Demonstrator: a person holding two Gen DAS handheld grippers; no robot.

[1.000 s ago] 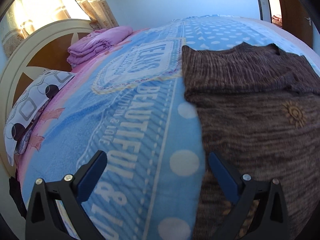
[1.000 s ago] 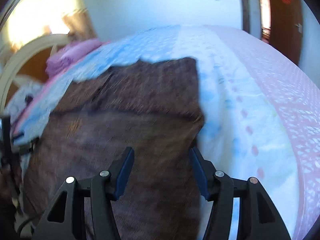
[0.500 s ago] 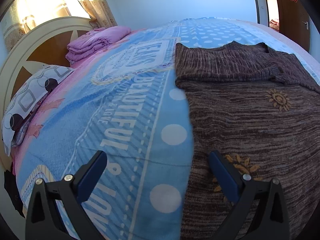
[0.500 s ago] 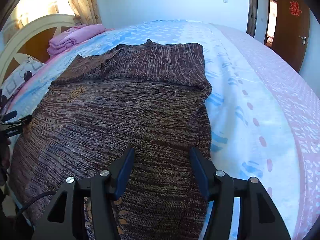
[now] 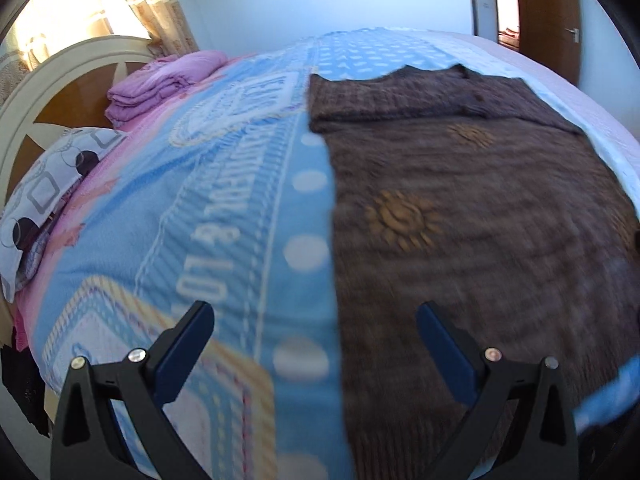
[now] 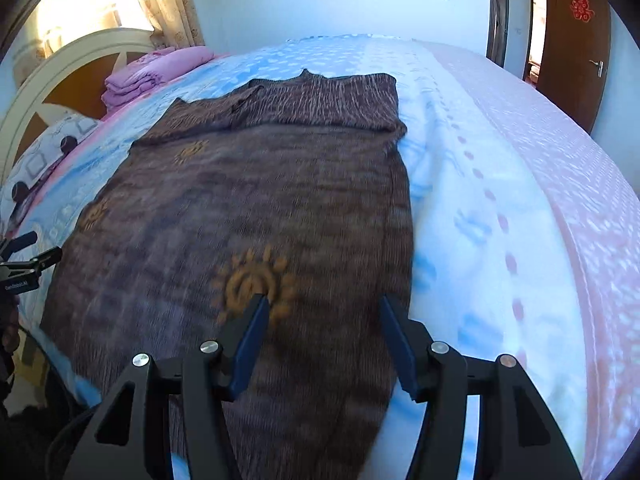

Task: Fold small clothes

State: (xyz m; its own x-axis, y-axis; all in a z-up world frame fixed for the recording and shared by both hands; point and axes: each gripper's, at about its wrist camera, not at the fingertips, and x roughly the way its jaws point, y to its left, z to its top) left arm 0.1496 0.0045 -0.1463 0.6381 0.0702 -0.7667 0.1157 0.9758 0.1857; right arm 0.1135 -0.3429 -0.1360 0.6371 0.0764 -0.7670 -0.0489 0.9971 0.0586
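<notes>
Across the centre of both frames the brown sweater (image 6: pixel 248 208) lies flat on the bedspread (image 5: pixel 224 216). Your left gripper (image 5: pixel 316 320) and right gripper (image 6: pixel 320 316) hang apart, empty; pinching bedspread with the hem would drag both.

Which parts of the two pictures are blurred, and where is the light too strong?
Left wrist view: the brown knitted sweater is motion-smeared near the camera; the sunlit curtained window is overexposed. Right wrist view: the sweater's orange sun motif is smeared, and the window glares too; fisheye distortion bulges the bed.
</notes>
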